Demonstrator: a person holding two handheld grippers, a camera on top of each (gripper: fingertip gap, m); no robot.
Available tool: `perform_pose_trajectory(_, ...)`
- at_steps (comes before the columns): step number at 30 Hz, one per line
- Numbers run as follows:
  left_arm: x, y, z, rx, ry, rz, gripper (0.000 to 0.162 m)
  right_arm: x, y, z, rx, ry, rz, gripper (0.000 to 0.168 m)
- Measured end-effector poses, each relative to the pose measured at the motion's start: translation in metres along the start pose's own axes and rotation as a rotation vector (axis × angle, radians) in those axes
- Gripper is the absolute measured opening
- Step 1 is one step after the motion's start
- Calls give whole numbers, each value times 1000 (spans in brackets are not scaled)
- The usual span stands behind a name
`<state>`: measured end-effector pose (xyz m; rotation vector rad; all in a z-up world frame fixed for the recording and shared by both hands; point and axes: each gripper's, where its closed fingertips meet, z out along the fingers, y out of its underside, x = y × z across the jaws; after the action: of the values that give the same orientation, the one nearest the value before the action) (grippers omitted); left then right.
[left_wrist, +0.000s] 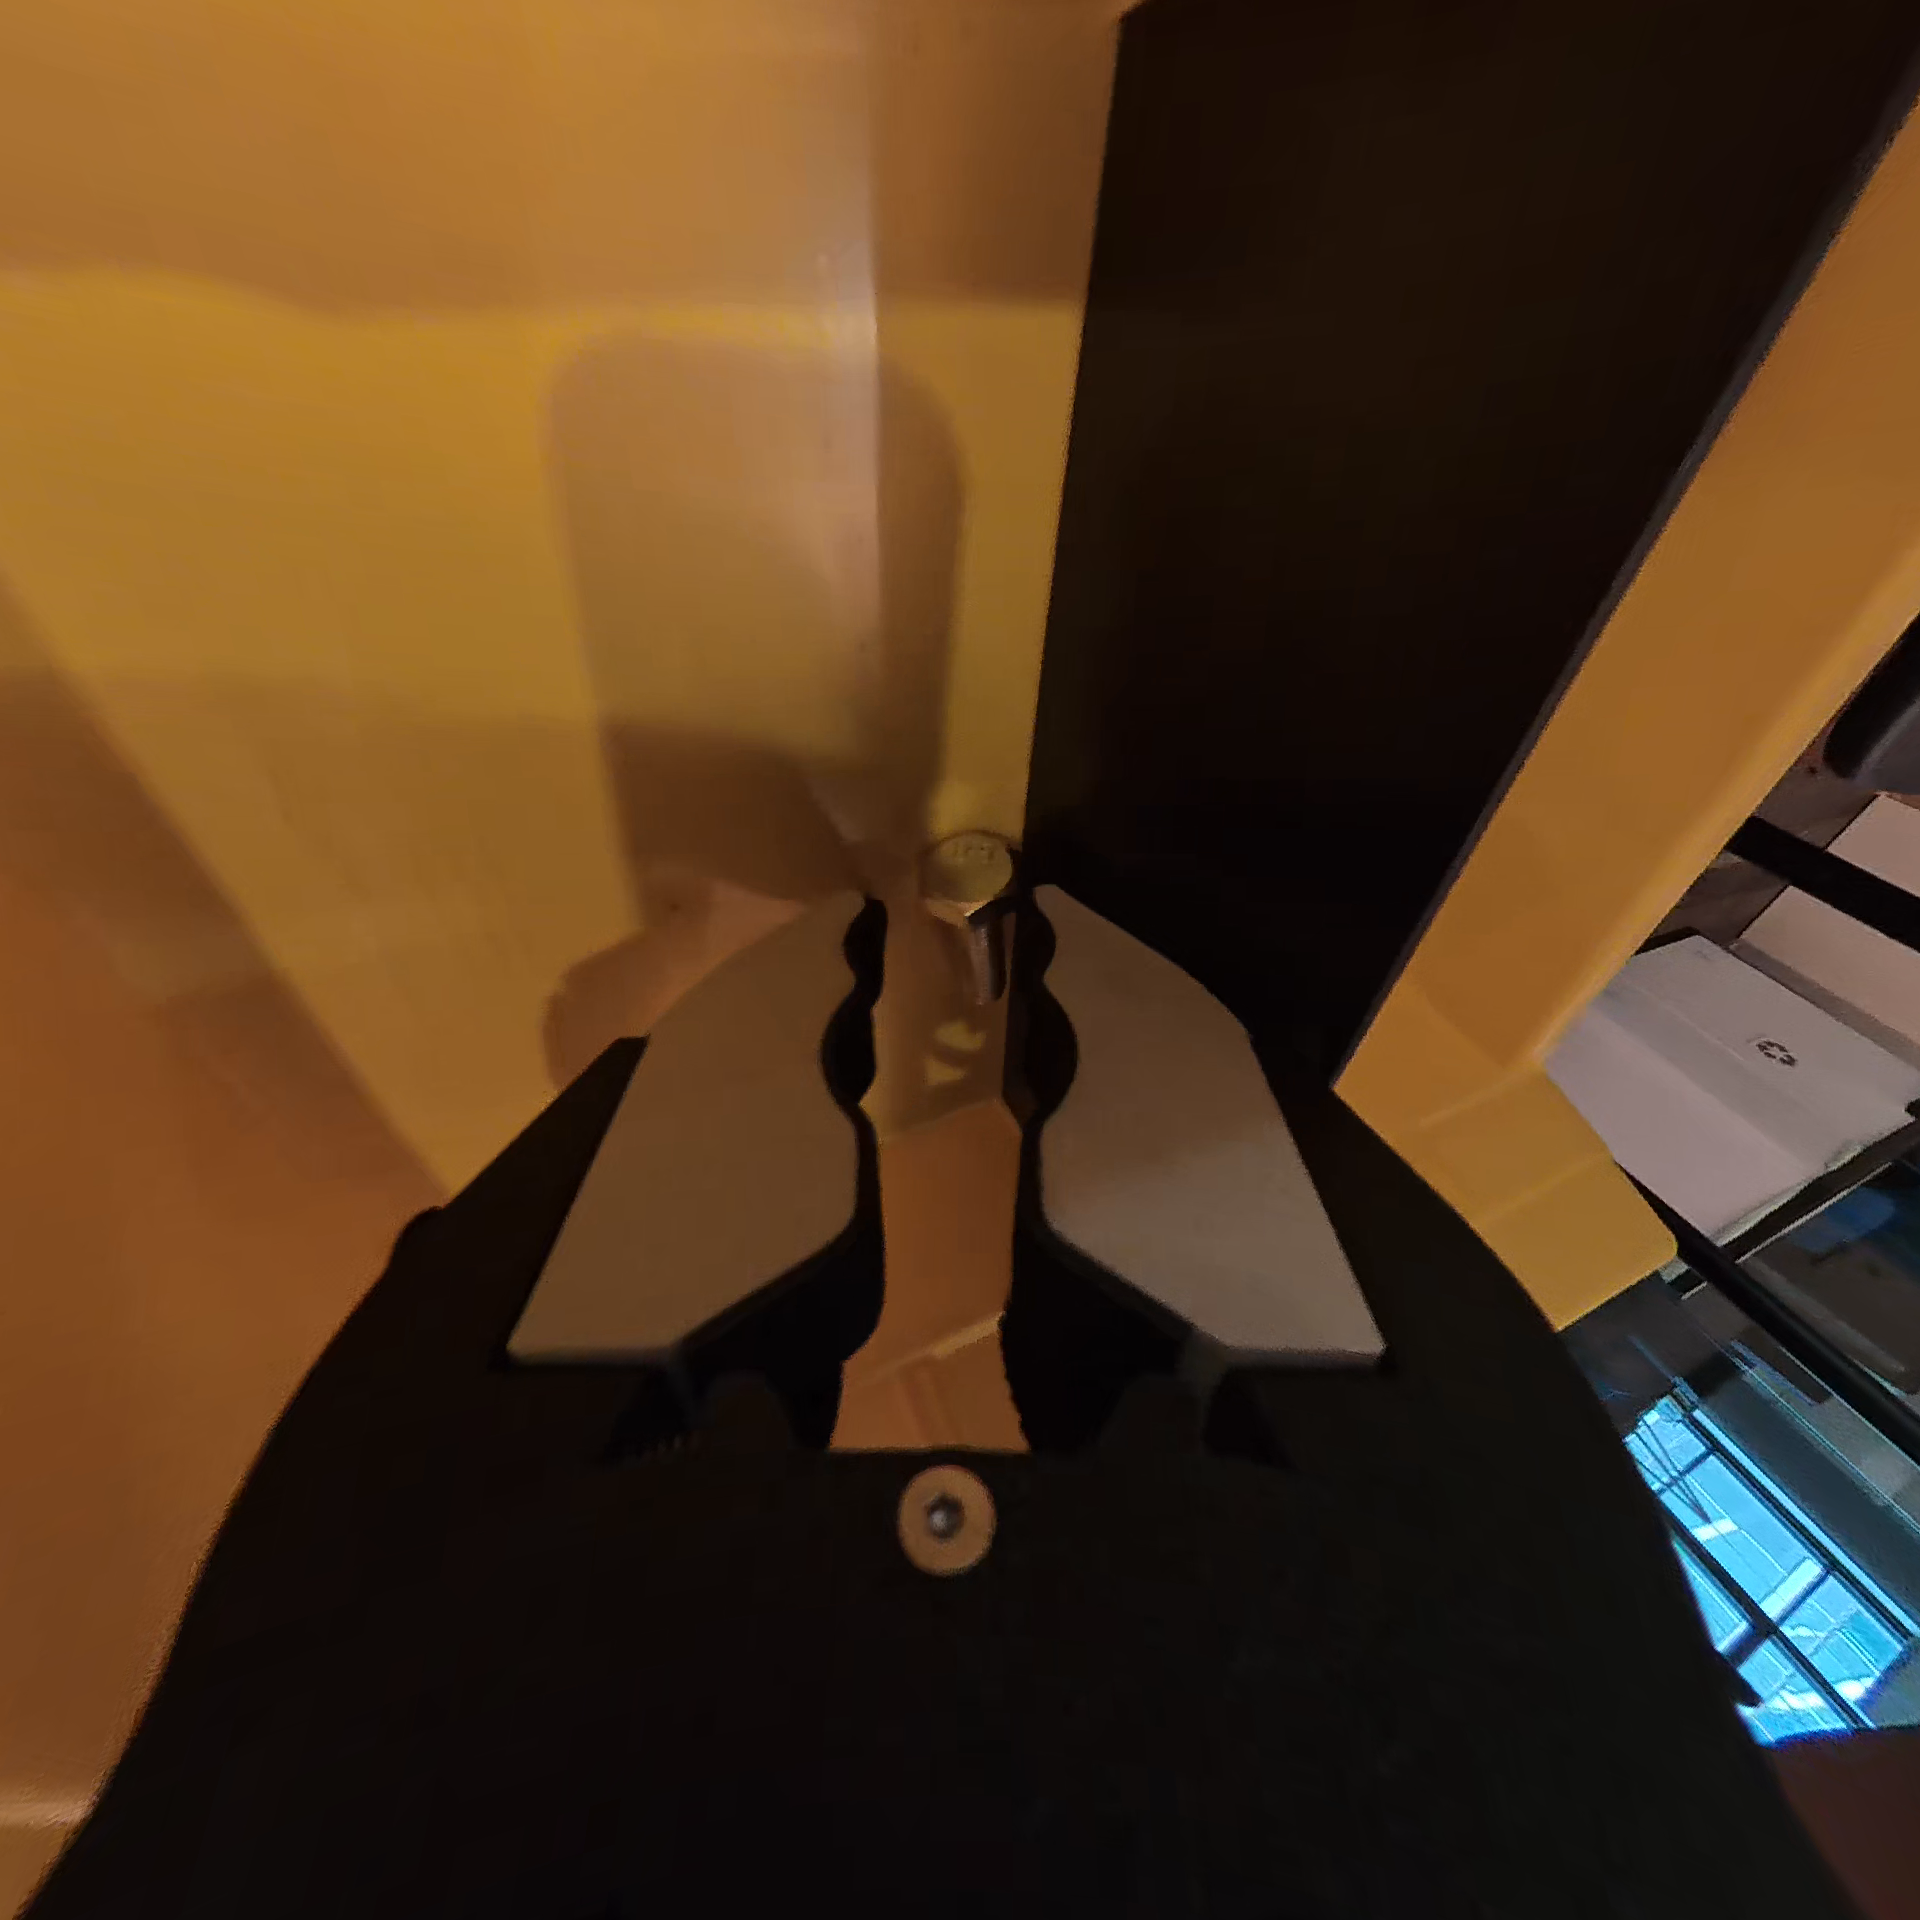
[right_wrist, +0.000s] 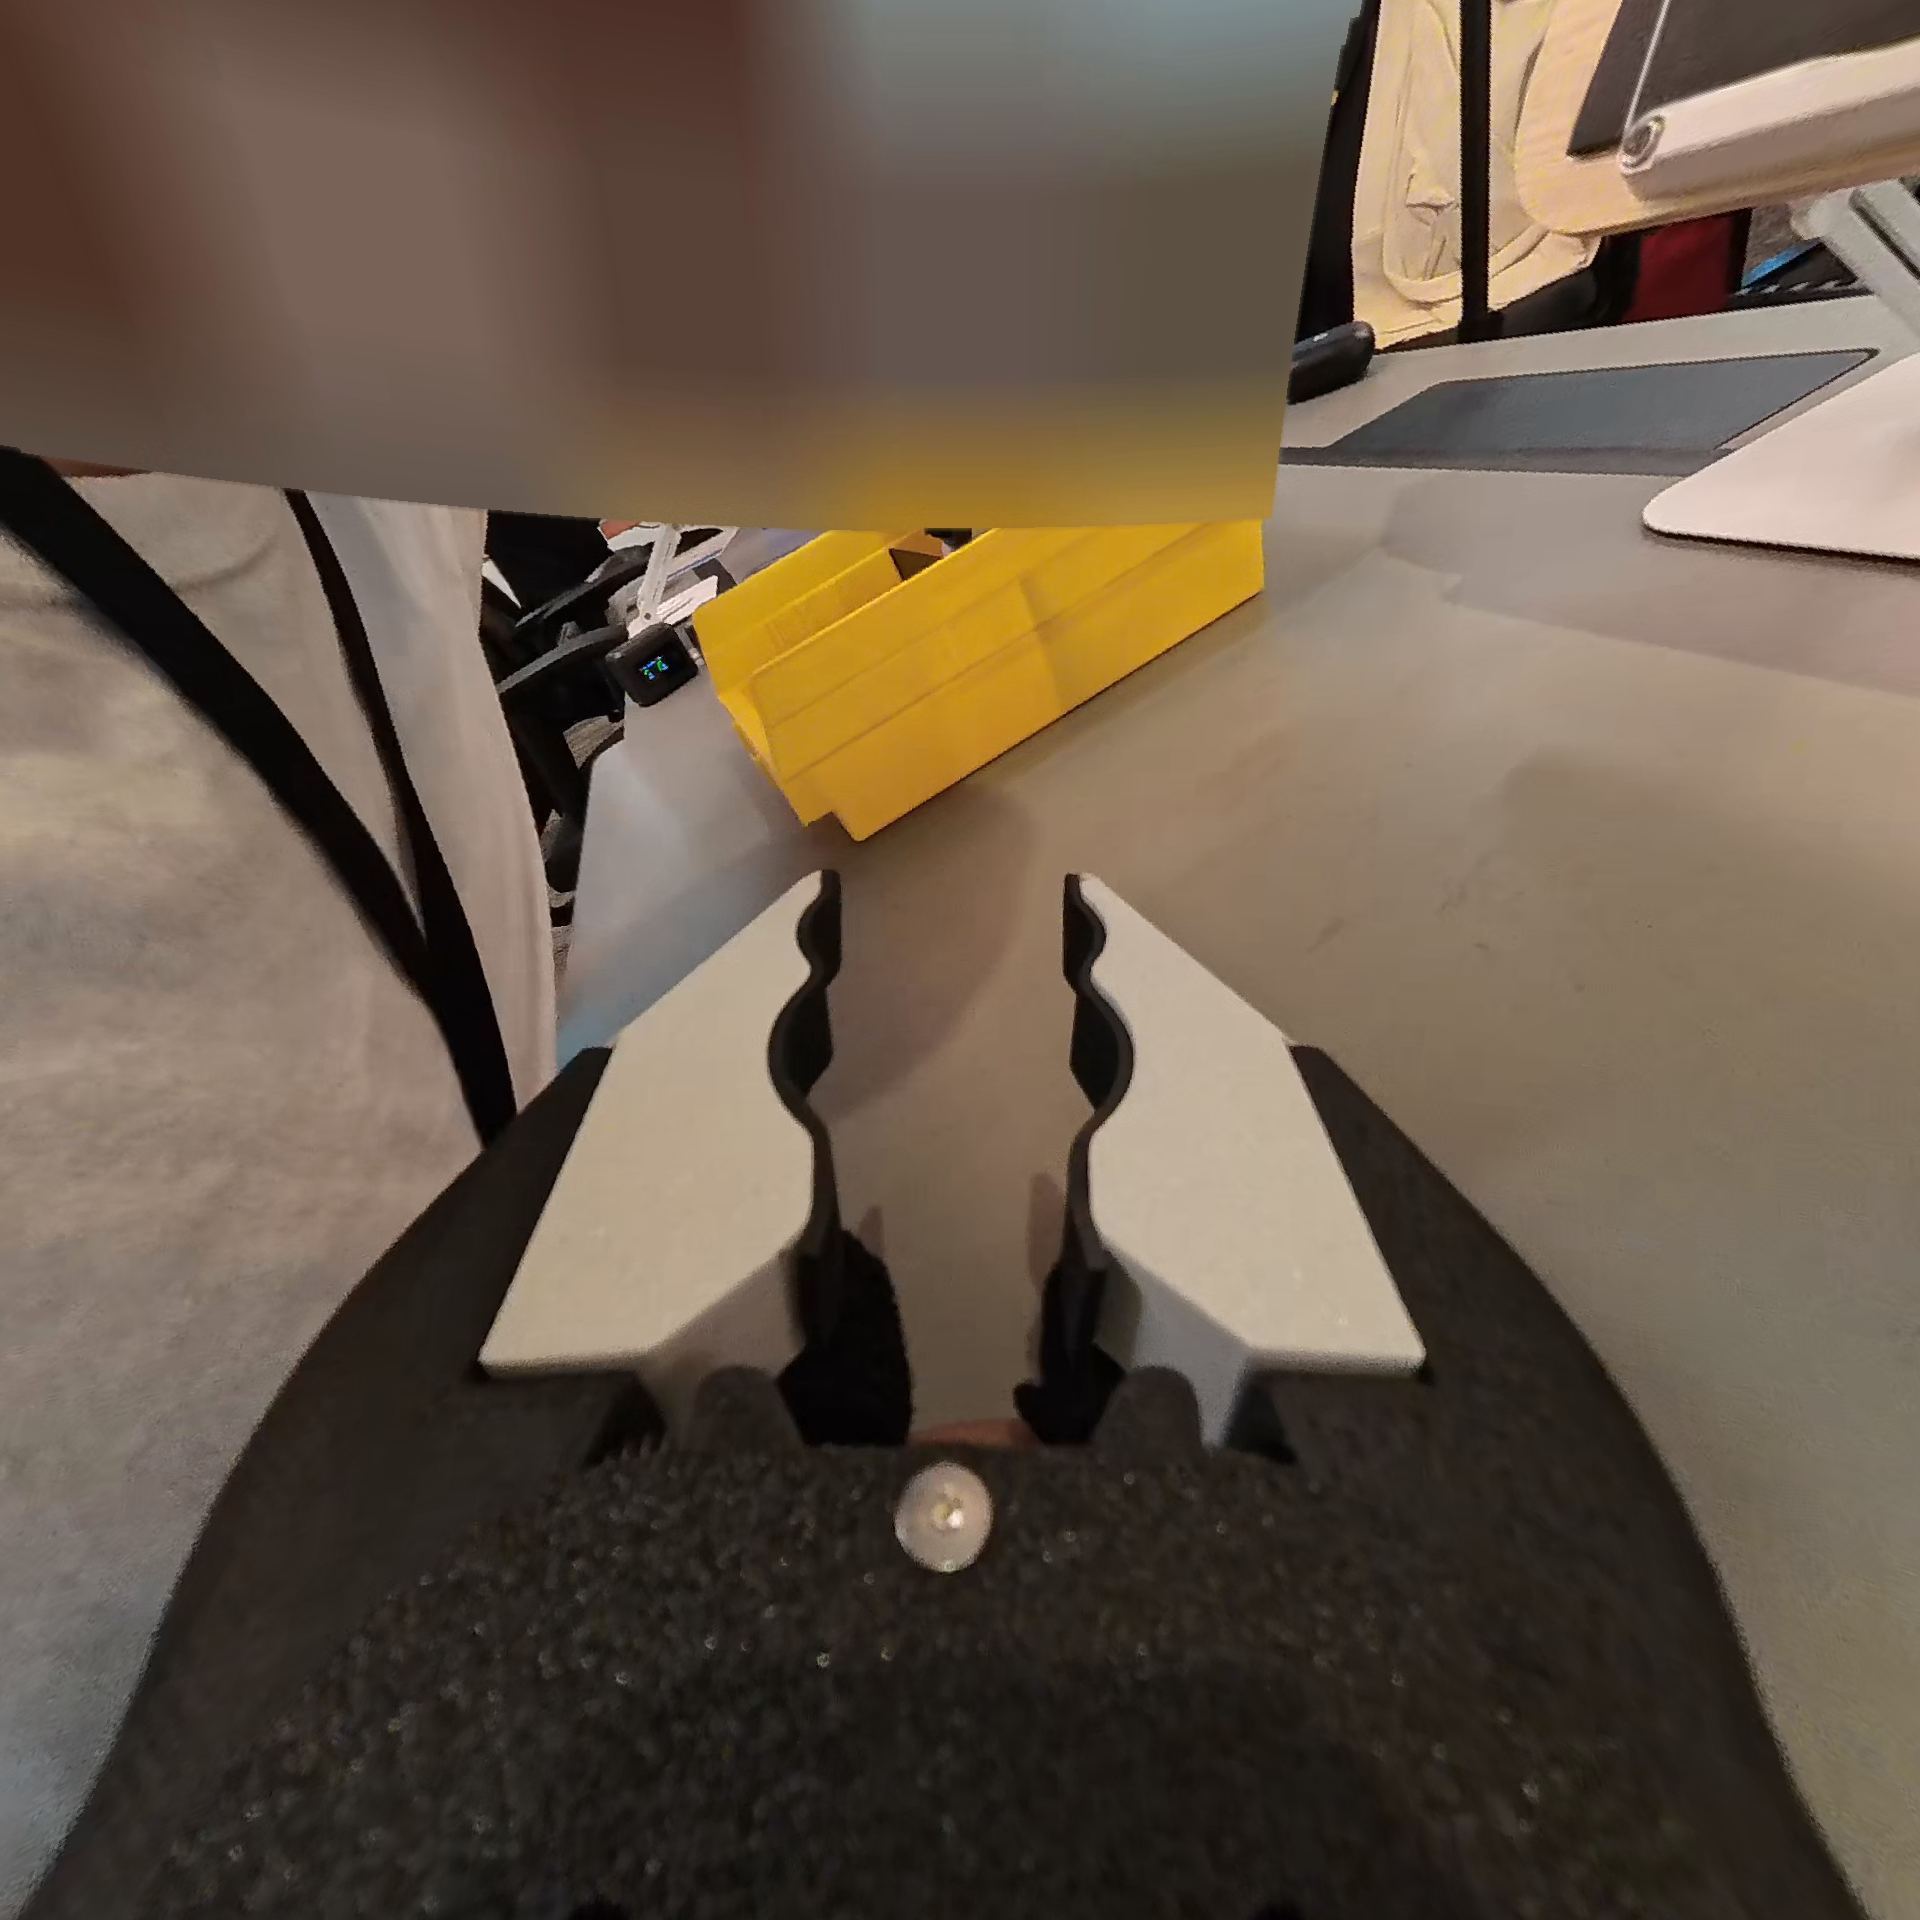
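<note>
In the left wrist view, my left gripper (left_wrist: 951, 902) reaches down inside a yellow bin (left_wrist: 416, 520), beside a black divider wall (left_wrist: 1351, 520) on its right. A small metal hex bolt (left_wrist: 975, 914) lies on the bin floor between the fingertips, close to the right finger, with a gap to the left one. The jaws stand a little apart and do not clamp it. In the right wrist view, my right gripper (right_wrist: 951, 883) is open and empty, low over a grey table (right_wrist: 1455, 935), pointing at the yellow bin (right_wrist: 977, 665) farther ahead.
A person in a grey top (right_wrist: 208, 935) with a black strap stands at the left. A white monitor stand (right_wrist: 1787, 488) and a dark mat (right_wrist: 1600, 400) sit at the far right. White boxes (left_wrist: 1714, 1101) show past the bin's rim (left_wrist: 1507, 1122).
</note>
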<state>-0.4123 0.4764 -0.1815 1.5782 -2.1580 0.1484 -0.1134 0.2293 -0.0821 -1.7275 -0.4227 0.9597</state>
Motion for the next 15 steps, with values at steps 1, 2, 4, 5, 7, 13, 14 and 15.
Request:
perform_pose_trajectory(1,1,0,0,-1,-1,1,21,-1,-1,-1,2,-2,-1,42)
perform_pose_trajectory(2,1,-1,0,-3,-12,5,20,-2,-1,-2,3,-2,-2,42)
perform_pose_trajectory(4,0,-3,-1,0,-46,17,17,-3,-1,-3,3,-2,-3,42)
perform_pose_trajectory(5,0,-3,-1,-1,-61,23,17,-4,-1,-3,3,-5,-3,42)
perform_pose_trajectory(7,-2,-6,-2,11,-96,28,17,-5,-2,-4,3,-4,-11,42)
perform_pose_trajectory(13,-11,-13,-39,175,-293,-23,16,-5,-3,-2,-7,7,-21,42)
perform_pose_trajectory(14,-9,-15,-51,237,-333,-39,16,-4,-2,1,-9,11,-16,42)
perform_pose_trajectory(15,-7,-18,-65,311,-386,-55,16,-3,-2,4,-13,18,-8,42)
